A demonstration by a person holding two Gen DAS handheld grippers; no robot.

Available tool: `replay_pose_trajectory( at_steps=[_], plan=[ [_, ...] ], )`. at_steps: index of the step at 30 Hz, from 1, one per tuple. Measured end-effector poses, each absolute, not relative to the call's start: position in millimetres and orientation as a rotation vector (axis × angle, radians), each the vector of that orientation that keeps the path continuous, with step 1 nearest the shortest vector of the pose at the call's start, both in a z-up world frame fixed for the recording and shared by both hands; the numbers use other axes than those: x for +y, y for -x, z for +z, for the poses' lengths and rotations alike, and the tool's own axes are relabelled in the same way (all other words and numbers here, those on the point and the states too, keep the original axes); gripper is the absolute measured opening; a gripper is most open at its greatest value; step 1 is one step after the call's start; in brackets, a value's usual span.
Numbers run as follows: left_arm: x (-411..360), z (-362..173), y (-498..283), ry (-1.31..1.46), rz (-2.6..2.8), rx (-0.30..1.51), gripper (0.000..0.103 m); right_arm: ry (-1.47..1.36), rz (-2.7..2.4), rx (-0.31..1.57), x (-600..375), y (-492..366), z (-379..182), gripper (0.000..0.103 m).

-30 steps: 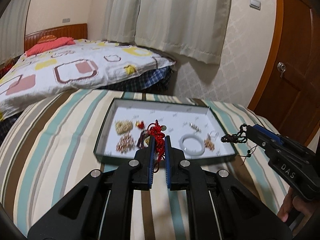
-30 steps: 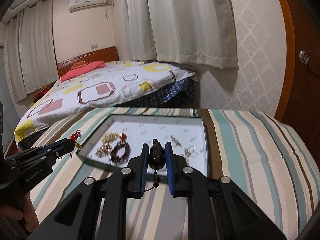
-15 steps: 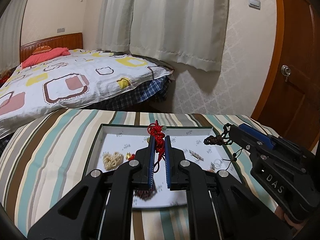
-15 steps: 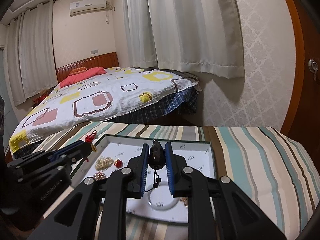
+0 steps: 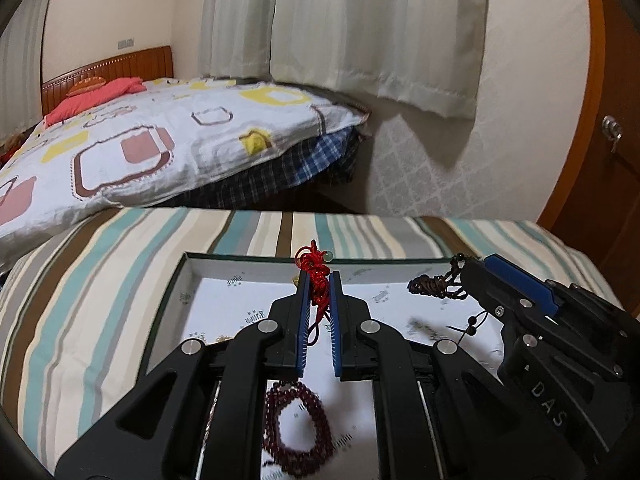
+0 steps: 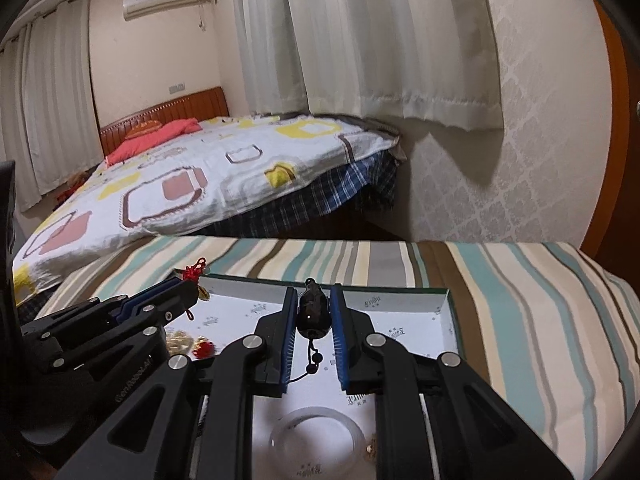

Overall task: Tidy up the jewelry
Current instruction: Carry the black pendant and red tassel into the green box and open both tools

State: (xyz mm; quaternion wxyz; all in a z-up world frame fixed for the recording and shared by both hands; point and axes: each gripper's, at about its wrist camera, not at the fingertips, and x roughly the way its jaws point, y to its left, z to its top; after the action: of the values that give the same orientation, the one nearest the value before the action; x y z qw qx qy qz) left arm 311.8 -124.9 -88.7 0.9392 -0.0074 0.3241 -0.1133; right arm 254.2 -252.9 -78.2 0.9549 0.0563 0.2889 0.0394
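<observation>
Now | red knotted cord (image 5: 317, 280) clamped between jaws | dark pendant (image 6: 313, 312) likewise

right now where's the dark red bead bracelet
In the left wrist view the dark red bead bracelet lies on the white floor of the tray, near the bottom edge, under the left gripper.

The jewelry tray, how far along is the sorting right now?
Nothing looks finished: the tray has no compartments, and the dark red bead bracelet, pale bangle and gold pieces lie loose in it. In hand: the left hand-held gripper grips a red knotted cord, the right hand-held gripper a dark pendant, both above the tray. Placing those two remains.
</observation>
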Motion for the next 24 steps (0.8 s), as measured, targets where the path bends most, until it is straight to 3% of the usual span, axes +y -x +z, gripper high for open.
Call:
replay_pose_trajectory(
  at_steps=[24],
  plan=[
    [-131.3, -137.2, -368.5, -0.048, -0.156, 0.902, 0.010, -0.108, 0.065, 0.834, -251.9, -317.1, -126.7, 0.018]
  ],
)
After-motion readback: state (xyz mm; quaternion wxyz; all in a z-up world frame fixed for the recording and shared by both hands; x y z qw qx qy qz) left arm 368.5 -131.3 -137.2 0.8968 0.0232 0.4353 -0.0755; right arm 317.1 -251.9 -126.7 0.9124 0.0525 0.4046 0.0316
